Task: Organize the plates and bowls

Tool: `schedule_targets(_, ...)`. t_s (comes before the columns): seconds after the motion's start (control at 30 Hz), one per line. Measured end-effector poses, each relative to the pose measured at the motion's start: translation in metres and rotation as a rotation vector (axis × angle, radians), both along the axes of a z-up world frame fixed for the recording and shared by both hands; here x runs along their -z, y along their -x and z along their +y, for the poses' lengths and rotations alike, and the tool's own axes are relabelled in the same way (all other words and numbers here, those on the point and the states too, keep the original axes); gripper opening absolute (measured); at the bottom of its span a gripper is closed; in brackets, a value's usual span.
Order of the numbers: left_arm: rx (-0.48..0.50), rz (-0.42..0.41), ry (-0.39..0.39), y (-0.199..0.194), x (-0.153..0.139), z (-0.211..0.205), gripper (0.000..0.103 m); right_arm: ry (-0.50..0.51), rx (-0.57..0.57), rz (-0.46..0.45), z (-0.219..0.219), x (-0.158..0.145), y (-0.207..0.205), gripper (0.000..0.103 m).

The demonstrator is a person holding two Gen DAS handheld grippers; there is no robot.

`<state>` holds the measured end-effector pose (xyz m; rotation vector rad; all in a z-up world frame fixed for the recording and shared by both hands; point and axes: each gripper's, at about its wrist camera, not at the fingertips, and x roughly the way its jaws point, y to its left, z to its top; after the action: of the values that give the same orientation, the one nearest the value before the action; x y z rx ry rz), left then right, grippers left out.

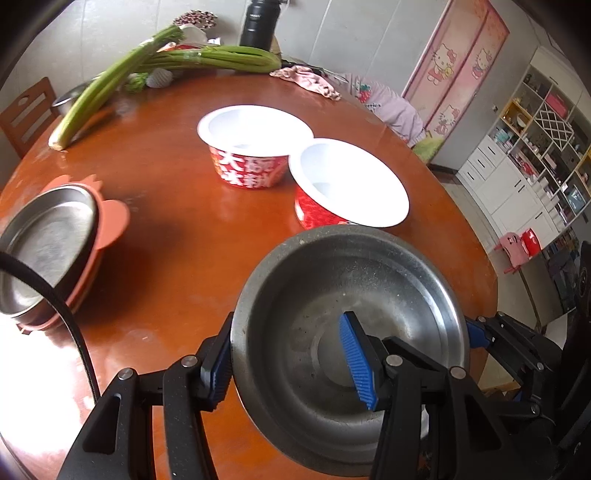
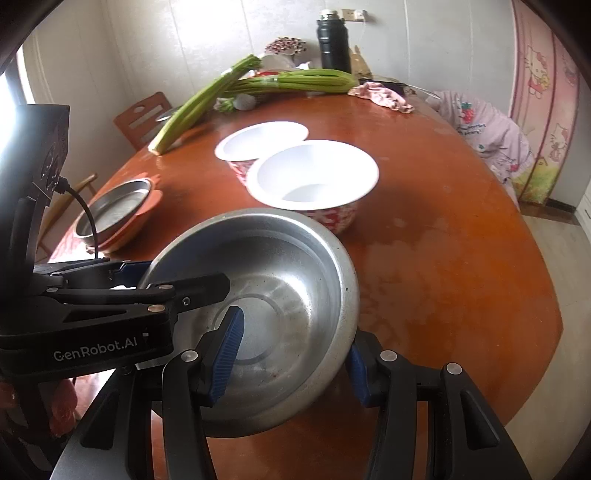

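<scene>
A steel bowl (image 1: 351, 332) (image 2: 280, 302) is held tilted above the round wooden table (image 1: 177, 236). My left gripper (image 1: 291, 362) straddles its left rim, one blue pad outside, one inside. My right gripper (image 2: 291, 358) straddles its right rim the same way; it also shows in the left wrist view (image 1: 476, 332). The jaws stand wide, so their grip is unclear. Two red-and-white paper bowls (image 1: 255, 147) (image 1: 347, 184) stand side by side mid-table. A steel plate (image 1: 48, 243) (image 2: 114, 206) rests on an orange plate (image 1: 114, 221) at the left edge.
Celery stalks (image 1: 155, 62), a black flask (image 1: 258, 26) and a pink cloth (image 1: 306, 79) lie at the far side. A wooden chair (image 1: 26, 114) stands at the left. Shelves (image 1: 535, 147) are at the right.
</scene>
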<state>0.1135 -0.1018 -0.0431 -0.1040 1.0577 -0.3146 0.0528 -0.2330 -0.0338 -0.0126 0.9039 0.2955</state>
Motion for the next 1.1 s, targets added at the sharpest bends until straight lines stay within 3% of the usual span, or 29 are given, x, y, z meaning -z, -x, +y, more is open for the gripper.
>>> schedule_targets(0.47, -0.100, -0.065, -0.031, 0.018, -0.023, 0.046, 0.054, -0.011, -0.106, -0.022, 0.053, -0.012, 0.006, 0.054)
schedule_targets(1.1, -0.088, -0.047, -0.038, 0.013, -0.007, 0.059, 0.054, 0.034, -0.091, 0.010, 0.075, -0.003, -0.002, 0.054)
